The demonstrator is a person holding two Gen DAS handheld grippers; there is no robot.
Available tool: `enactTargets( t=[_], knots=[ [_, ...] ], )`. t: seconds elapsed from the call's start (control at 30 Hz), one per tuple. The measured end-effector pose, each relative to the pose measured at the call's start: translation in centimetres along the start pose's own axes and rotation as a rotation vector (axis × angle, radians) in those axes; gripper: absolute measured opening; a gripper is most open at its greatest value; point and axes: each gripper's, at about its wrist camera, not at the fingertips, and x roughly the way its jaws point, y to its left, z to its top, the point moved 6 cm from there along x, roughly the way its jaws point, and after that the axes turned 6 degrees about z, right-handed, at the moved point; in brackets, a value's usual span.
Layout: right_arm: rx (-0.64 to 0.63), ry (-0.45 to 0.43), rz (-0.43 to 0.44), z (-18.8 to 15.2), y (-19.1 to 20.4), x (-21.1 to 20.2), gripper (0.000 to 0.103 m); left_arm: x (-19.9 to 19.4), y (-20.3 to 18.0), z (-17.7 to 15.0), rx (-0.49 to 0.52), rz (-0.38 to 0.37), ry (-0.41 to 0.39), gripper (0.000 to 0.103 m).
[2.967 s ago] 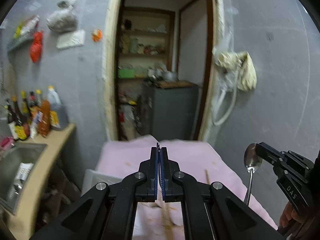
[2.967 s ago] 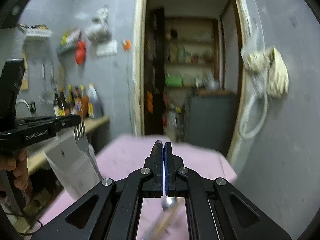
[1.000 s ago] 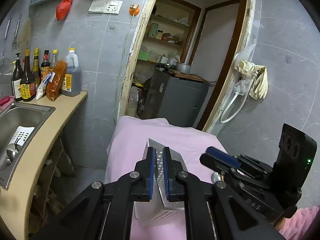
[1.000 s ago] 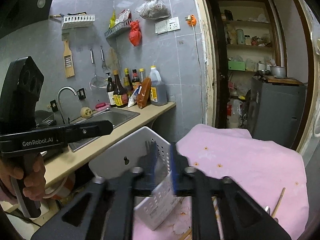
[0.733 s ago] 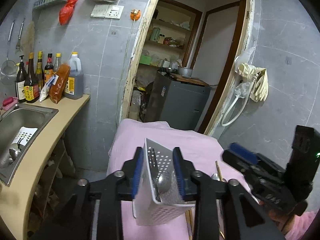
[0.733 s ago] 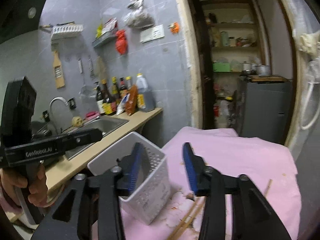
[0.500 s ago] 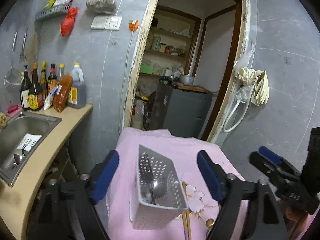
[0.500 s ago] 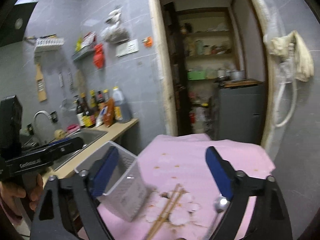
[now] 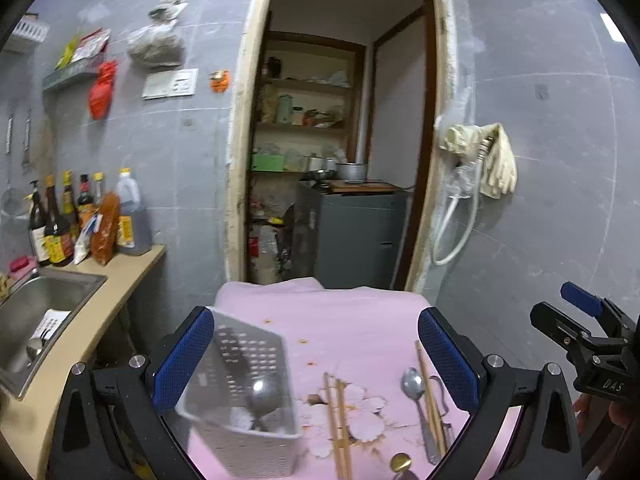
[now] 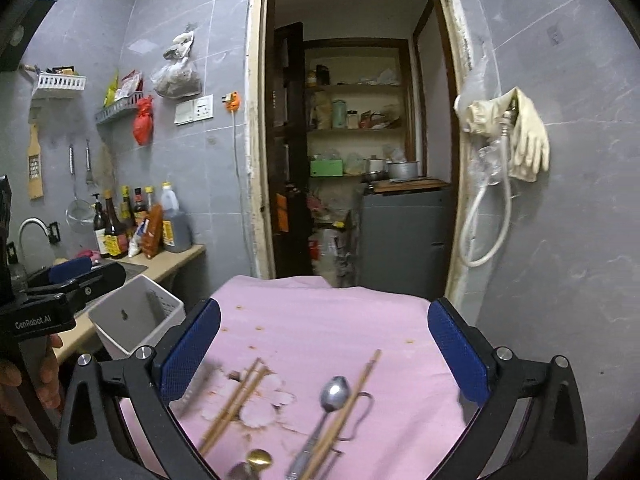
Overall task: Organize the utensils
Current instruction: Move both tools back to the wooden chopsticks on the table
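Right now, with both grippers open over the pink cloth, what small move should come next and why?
Probably lower the right gripper onto the spoon. Its fingers are opening with nothing between them, the spoon lies loose just below beside a chopstick, and the basket already holds utensils.

- Left gripper (image 9: 316, 358): black angular frame, blue textured finger pads (image 9: 184, 356), silver screws.
- Right gripper (image 10: 324, 354): same black frame, blue pads; "DAS" printed in white on its side.
- Left casing reads "GenRobot.AI".
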Motion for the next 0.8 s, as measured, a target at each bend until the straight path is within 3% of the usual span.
enactTargets(
  t=[0.3,0.57,0.8],
  knots=[
    [-0.024,0.009,-0.043,-0.7,-2.9,-0.6,0.102,1.6,-4.5,-0.9,0.062,-0.042,0.003,0.103],
    [0.031,0.069,-0.065,-2.8,-6.9,1.7,0.102,4.9,-7.4,-2.7,0.082,-0.065,0.074,0.103],
    [0.082,0.151,-0.012,-5.4,-10.2,5.0,0.102,8.3,-8.9,-4.8,0.081,-0.087,0.165,0.103]
  ],
)
